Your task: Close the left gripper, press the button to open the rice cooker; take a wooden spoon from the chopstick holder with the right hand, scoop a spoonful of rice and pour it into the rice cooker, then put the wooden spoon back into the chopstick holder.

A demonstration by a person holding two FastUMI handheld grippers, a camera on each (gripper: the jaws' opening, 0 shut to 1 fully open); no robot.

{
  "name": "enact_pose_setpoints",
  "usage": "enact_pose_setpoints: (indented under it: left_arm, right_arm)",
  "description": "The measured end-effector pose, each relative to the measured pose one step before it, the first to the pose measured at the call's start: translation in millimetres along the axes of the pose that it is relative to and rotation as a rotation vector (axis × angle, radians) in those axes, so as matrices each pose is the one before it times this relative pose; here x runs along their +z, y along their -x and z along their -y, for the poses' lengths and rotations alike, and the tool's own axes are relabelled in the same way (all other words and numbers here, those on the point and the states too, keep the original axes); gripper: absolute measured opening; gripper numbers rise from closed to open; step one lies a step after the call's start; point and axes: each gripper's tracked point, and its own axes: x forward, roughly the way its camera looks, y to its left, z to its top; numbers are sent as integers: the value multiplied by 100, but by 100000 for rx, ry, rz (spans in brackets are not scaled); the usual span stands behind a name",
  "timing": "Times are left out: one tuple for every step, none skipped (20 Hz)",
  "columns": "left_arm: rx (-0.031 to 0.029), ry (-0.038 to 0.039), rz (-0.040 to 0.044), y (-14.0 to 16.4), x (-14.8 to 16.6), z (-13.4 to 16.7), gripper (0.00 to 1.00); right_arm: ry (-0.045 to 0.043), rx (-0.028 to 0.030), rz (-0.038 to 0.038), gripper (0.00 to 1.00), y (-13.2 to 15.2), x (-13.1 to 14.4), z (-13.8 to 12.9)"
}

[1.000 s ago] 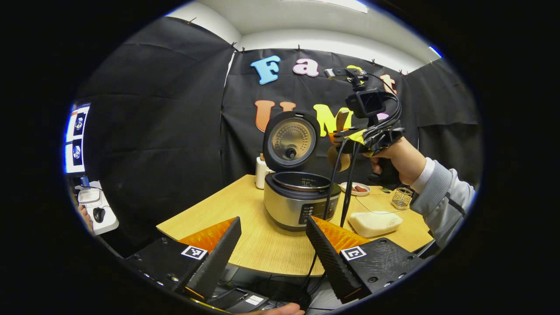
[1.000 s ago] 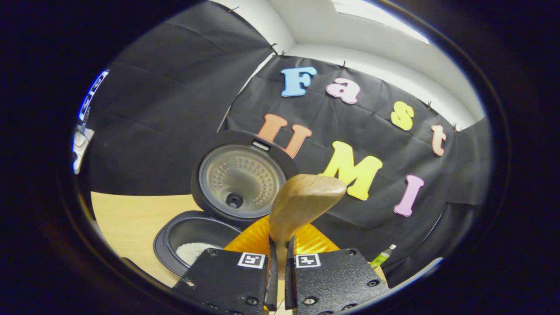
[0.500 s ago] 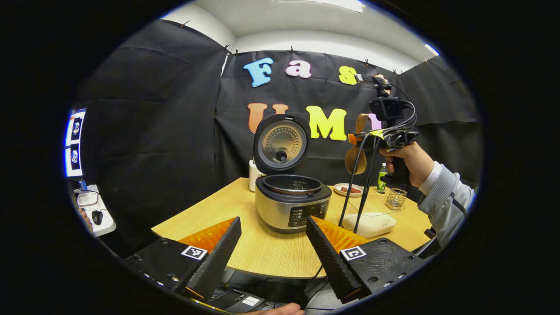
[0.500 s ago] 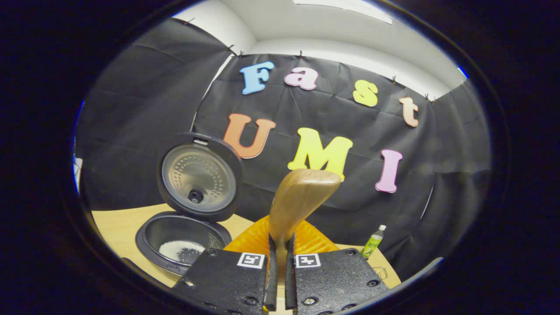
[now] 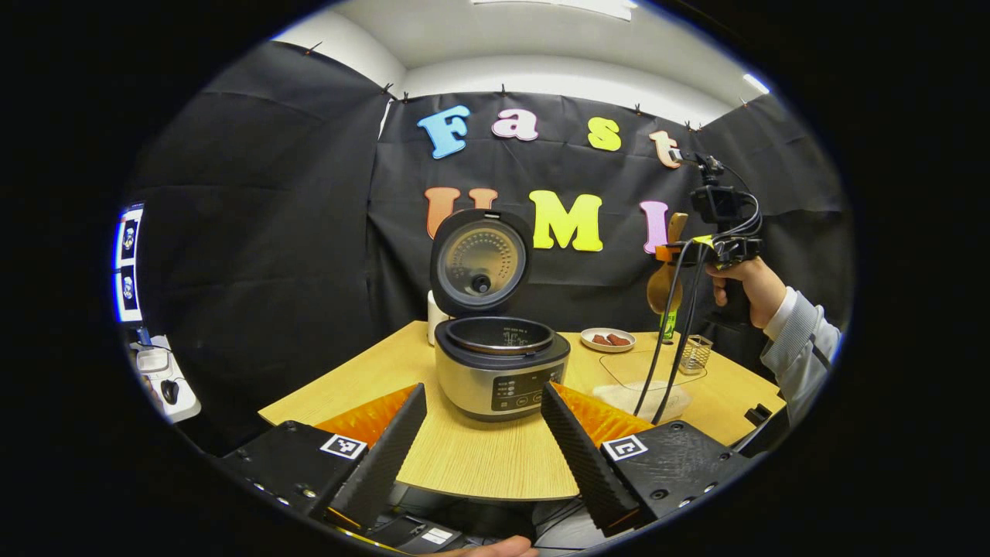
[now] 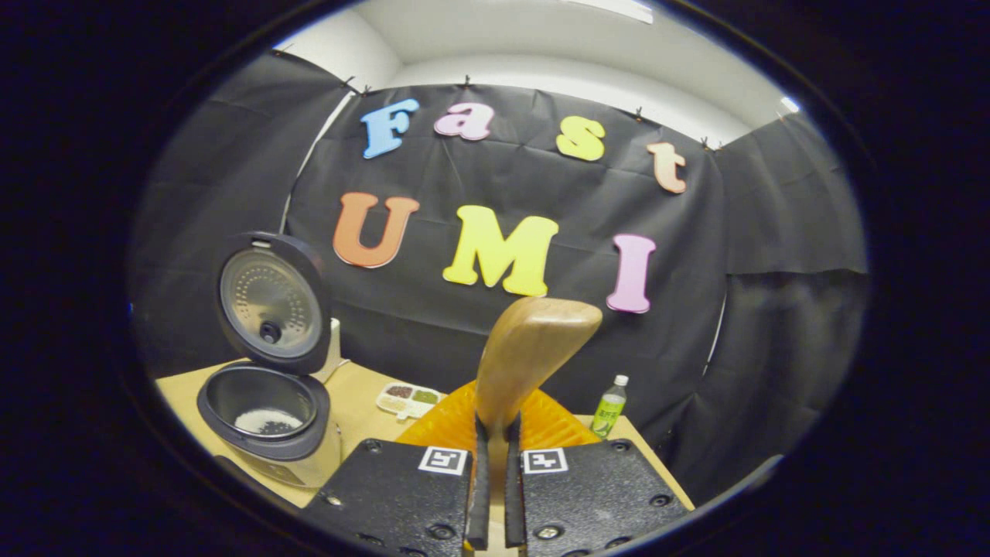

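On the worktop (image 5: 472,456): rice cooker (image 5: 501,363) lid up, rice inside | right gripper (image 6: 495,472) fingers clamp wooden spoon (image 6: 530,356), high over chopstick holder (image 5: 695,354) | left gripper (image 5: 483,441) fingers spread, idle | left: return spoon.

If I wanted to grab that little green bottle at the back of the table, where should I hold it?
Hold the green bottle around its middle, pinching its sides and coming in level from the front. It stands upright near the table edge with the black cloth close behind it, so its round body offers more to grip than the small cap.
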Motion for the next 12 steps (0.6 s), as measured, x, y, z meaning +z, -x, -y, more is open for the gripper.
enact_pose_setpoints:
  left_arm:
    - [-260, 60, 149, 40, 142, 231, 95]
    - [-147, -209, 84, 69, 171, 169, 95]
    - [-81, -423, 182, 85, 29, 237, 95]
    - [-173, -642, 297, 162, 220, 336, 95]
    - [-326, -815, 894, 193, 465, 383, 95]
    - [-357, -849, 1252, 217, 462, 358, 95]
    - [-434, -732, 1379, 142, 528, 447, 95]
    - [-853, -663, 1137, 78, 353, 467, 95]
    - [-811, -652, 946, 104, 254, 567, 95]
    - [-609, -767, 484, 12, 236, 348, 95]
    - [-699, -968, -503, -3, -57, 265, 95]
    - [-80, -1319, -553, -152, -70, 196, 95]
  right_arm:
    - [-1729, -1398, -216, 13, -169, -268, 1485]
    - [-1615, -1409, -541, 13, -318, -389, 1508]
    - [-1577, -1751, -1272, 13, -341, -557, 1629]
    - [-1847, -1947, -1516, 13, -499, -586, 1765]
    - [-2006, -1811, -1886, 13, -506, -605, 1637]
    - [-1804, -1616, -1694, 13, -619, -577, 1552]
    - [-2115, -1966, -1351, 13, -565, -538, 1603]
    - [-2157, -1634, -509, 13, -344, -226, 845]
    - [-2012, -1101, -390, 13, -609, -357, 1273]
    - [-1777, -1293, -670, 13, -778, -699, 1329]
    - [-1735, -1623, -1214, 13, -771, -692, 1219]
    - [-1095, -806, -1092, 13, -766, -731, 916]
